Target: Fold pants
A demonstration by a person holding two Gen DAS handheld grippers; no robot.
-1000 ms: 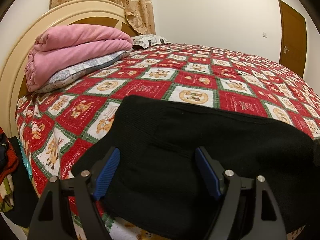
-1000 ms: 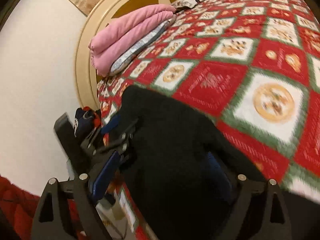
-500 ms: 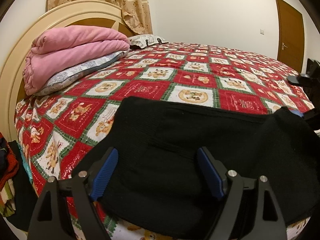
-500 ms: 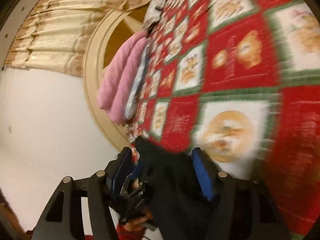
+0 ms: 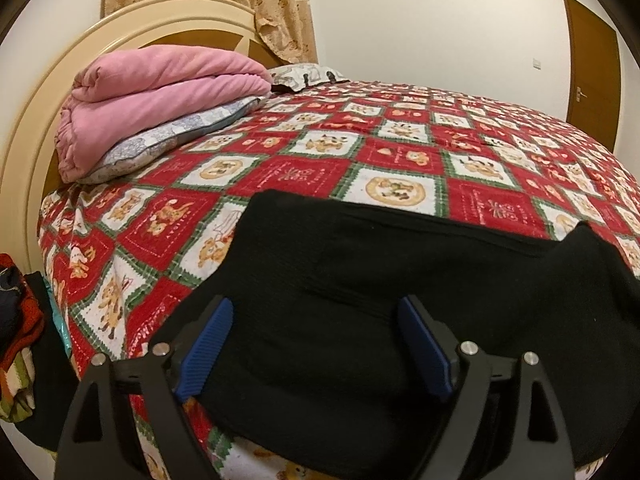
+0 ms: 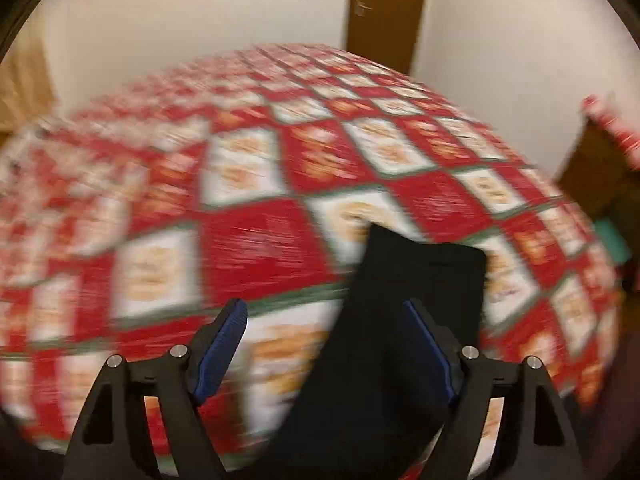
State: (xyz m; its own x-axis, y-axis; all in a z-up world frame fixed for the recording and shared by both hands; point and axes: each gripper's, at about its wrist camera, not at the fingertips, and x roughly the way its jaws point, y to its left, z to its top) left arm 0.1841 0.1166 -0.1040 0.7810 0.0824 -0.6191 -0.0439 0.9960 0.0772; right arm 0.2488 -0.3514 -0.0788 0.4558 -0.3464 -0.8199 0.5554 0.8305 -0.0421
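Black pants point(image 5: 360, 280) lie flat on the red patterned bedspread point(image 5: 304, 172) near the bed's front edge. My left gripper point(image 5: 316, 340) is open just above the near part of the pants, holding nothing. In the blurred right wrist view the pants point(image 6: 420, 292) run away from me as a narrow black strip. My right gripper point(image 6: 326, 344) is open over the strip's near end, with the cloth under its right finger and nothing gripped.
A folded pink blanket point(image 5: 160, 96) on a pillow lies by the cream headboard point(image 5: 40, 128). A brown door point(image 5: 592, 68) stands at the far right. Clothes point(image 5: 16, 320) hang off the bed's left side. A brown door point(image 6: 384, 4) also shows in the right wrist view.
My right gripper has swung from facing the headboard side to facing the far wall and door, now over the pants strip. My left gripper has stayed almost still and open.
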